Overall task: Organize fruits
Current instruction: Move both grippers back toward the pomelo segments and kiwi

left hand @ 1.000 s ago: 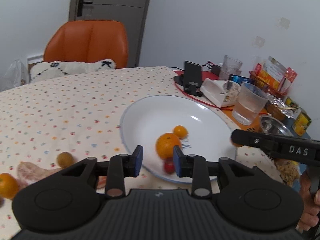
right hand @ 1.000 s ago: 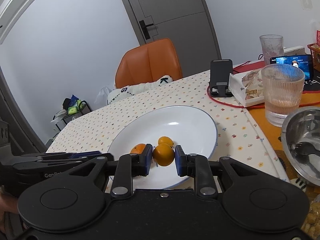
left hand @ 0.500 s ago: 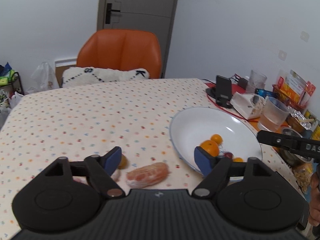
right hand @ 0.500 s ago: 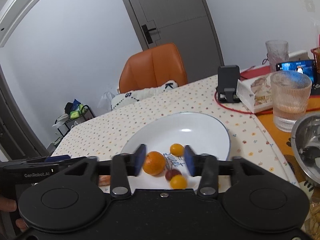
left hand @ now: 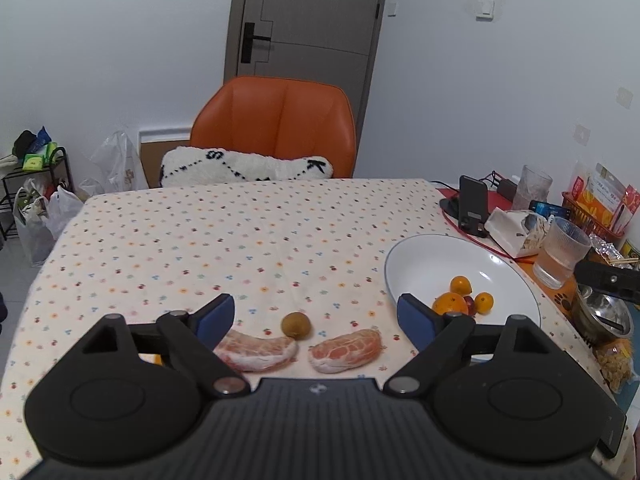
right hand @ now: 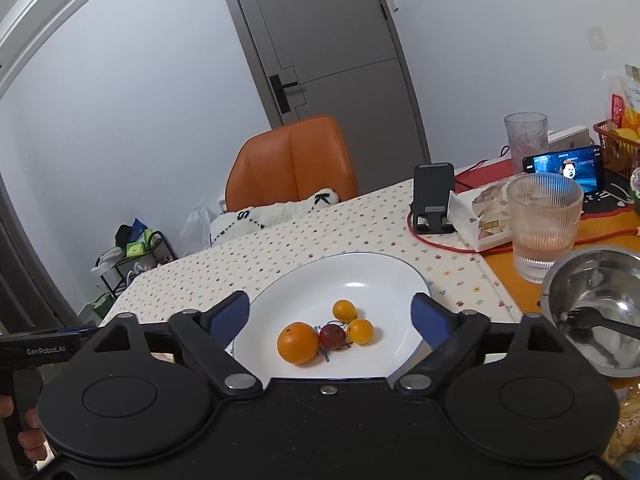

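1. The counter [left hand: 200, 240], under a cloth dotted with small coloured flowers, carries everything; an orange chair [left hand: 276, 128] with a white cushion stands at its far edge.
2. The white plate [right hand: 360, 276] sits toward the right side of the counter, near a ribbed glass [right hand: 544, 224], a steel bowl [right hand: 592, 280] and a black phone stand [right hand: 434, 196].
3. The left tool [left hand: 316, 316] is spread wide with nothing between its blue pads, held above the two peeled segments on the cloth.
4. The right tool [right hand: 332, 316] is likewise wide open and holds nothing, poised over the near rim of the plate.
5. Two peeled pink citrus segments [left hand: 344, 350] lie side by side on the cloth, left of the plate and apart from it.
6. An orange [right hand: 298, 342] rests in the plate, touching a small red fruit [right hand: 332, 336] at its right.
7. A small brown round fruit [left hand: 296, 324] sits on the cloth just behind the gap between the two segments.
8. Two little yellow-orange fruits [right hand: 360, 331] lie in the plate, one beside the red fruit, the other just behind it.
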